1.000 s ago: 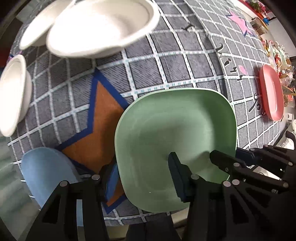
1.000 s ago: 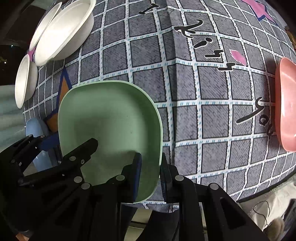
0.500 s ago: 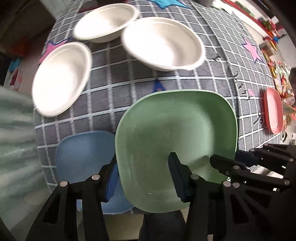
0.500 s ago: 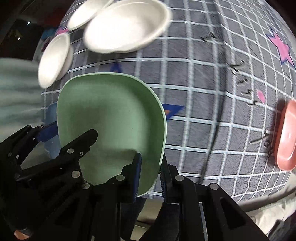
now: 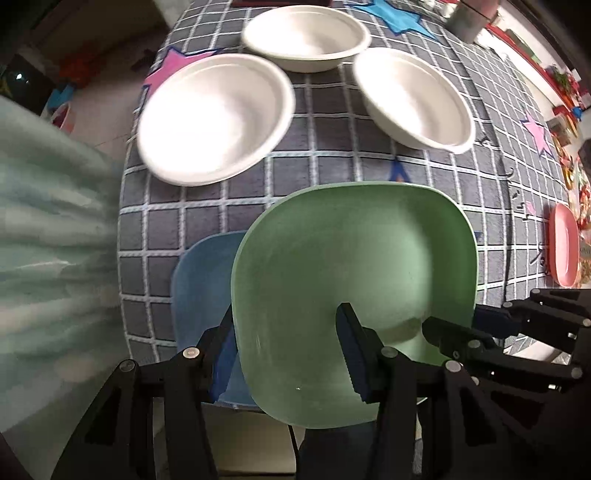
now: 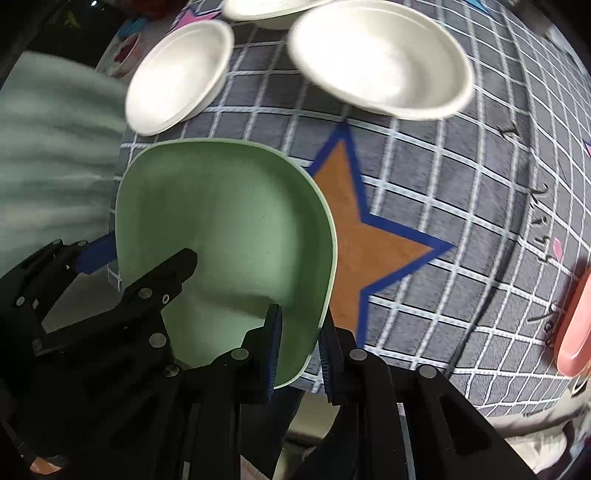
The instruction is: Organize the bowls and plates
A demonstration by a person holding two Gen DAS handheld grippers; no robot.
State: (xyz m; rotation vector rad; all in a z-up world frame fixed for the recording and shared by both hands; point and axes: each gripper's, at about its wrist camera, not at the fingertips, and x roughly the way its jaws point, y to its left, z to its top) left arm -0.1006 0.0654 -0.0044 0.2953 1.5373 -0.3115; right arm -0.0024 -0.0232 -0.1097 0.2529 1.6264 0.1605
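Both grippers hold a green square plate [image 5: 354, 266] above the table's near edge. My left gripper [image 5: 286, 354] is shut on its left rim and my right gripper [image 6: 297, 350] on its right rim [image 6: 317, 295]. A blue plate [image 5: 199, 288] lies on the cloth, partly under the green one. Three white bowls stand beyond: one at the left [image 5: 214, 118], one at the back [image 5: 306, 33], one at the right [image 5: 413, 99]. A pink plate [image 5: 563, 245] lies at the far right; it also shows in the right wrist view [image 6: 576, 325].
The table has a grey checked cloth [image 5: 332, 166] with coloured stars, one orange [image 6: 373, 243]. A pale green curtain-like fabric [image 5: 48, 236] hangs at the left. Clutter lines the far right edge [image 5: 565, 122].
Both grippers carried the green plate left along the table. It now hangs partly over the blue plate, and the white bowls lie straight ahead.
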